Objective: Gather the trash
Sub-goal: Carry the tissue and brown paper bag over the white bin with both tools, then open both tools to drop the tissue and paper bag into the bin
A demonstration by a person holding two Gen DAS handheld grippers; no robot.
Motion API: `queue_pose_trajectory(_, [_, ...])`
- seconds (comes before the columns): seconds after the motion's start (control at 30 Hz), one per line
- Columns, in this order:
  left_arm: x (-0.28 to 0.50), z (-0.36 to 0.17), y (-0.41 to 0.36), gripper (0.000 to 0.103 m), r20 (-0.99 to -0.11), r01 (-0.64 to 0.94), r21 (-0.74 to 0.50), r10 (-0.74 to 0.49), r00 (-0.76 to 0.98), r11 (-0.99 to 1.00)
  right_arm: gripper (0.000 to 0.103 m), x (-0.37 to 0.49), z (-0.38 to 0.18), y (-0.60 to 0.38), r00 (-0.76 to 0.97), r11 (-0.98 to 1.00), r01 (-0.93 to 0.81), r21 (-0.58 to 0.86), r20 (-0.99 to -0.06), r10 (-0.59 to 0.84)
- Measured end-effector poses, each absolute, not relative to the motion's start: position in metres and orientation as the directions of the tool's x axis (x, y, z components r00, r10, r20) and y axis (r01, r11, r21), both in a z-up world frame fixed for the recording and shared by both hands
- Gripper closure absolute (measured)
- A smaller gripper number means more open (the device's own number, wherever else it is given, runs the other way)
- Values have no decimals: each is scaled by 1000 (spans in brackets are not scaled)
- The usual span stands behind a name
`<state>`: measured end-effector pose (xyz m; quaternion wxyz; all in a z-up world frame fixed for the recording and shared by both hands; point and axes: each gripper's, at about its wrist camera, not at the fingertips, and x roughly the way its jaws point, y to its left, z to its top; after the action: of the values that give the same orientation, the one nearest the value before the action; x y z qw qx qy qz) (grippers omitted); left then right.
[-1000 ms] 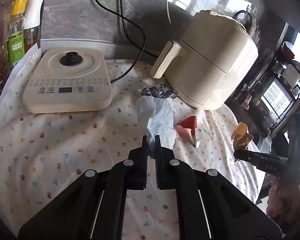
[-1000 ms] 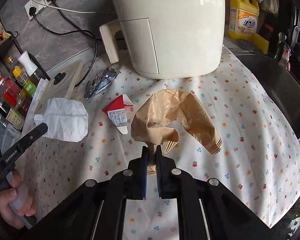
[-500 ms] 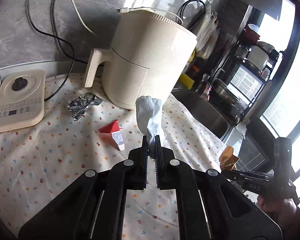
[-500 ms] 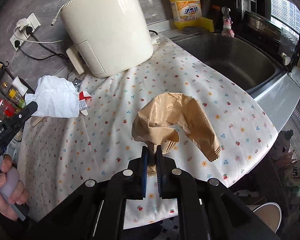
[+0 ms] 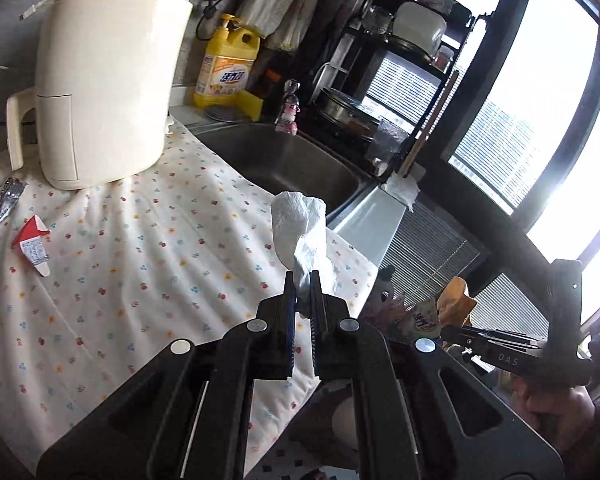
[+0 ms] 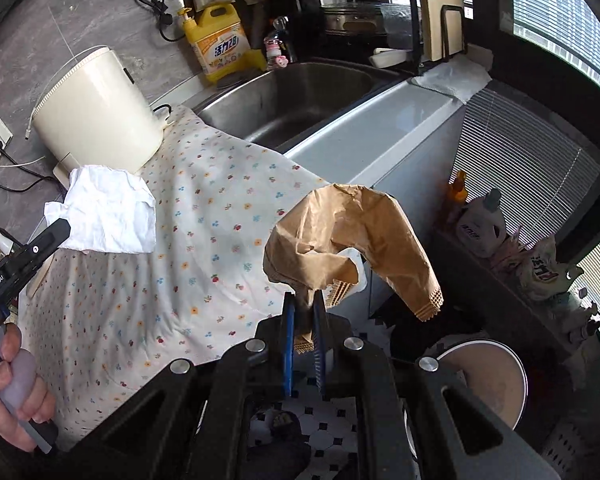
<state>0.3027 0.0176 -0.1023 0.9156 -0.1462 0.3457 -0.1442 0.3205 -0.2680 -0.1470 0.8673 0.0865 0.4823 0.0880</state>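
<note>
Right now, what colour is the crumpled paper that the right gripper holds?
Brown, like kraft paper; it shows best in the right wrist view.

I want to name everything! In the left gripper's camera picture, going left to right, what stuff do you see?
Silver foil wrapper → red and white carton → cream appliance → yellow soap bottle → white tissue → brown paper.

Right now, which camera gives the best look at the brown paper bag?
The right wrist view: the brown paper bag fills the middle, pinched in the right gripper, crumpled and hanging past the counter's edge. The left wrist view shows only a small, partly hidden brown scrap at the far right.
</note>
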Motion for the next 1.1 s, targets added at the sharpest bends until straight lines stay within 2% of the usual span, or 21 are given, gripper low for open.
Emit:
queue_pose_trajectory(0.3, [303,-130,-110,96,-650,356,-362,-507,567,862,94,274,-163,-374,527,963,120,240,-838,144])
queue_pose_trajectory(0.53, [296,-165,-196,96,-699,447,-381,-568,434,810,94,233,-180,-438,507,945,229,233,-858,89])
queue_pose_trajectory(0.9, [282,-241,-284,96,-770,474,-417,-578,269,776,94,191,-214,-493,442,938,283,200,-895,58])
queue_pose_trajectory(1.1, [285,-292,-311,96,-810,424,-432,-549,207,796,94,179,-222,-514,433,932,303,200,-900,52])
